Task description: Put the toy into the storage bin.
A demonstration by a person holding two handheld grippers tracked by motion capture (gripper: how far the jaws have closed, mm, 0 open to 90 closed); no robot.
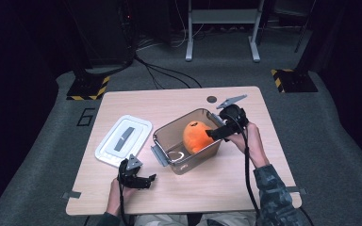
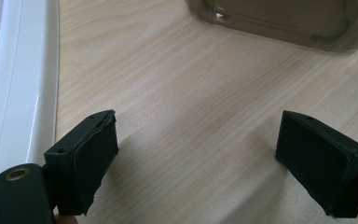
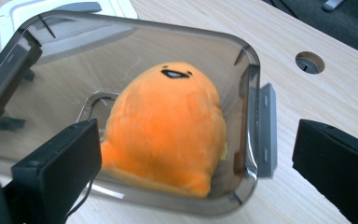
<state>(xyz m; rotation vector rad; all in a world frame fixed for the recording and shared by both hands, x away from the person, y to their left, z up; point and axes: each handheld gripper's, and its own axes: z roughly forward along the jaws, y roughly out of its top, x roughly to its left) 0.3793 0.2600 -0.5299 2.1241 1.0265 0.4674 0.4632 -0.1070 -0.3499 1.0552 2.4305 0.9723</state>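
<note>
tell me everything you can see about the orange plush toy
The orange plush toy is a rounded, egg-shaped soft figure in fuzzy fabric with a small dark face stitched near its top. It sits inside the clear smoky plastic bin, leaning toward one end wall. Neither gripper touches it.

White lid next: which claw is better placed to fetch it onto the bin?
Left. The left claw sits open just beside the white lid; the right claw is over the bin.
</note>
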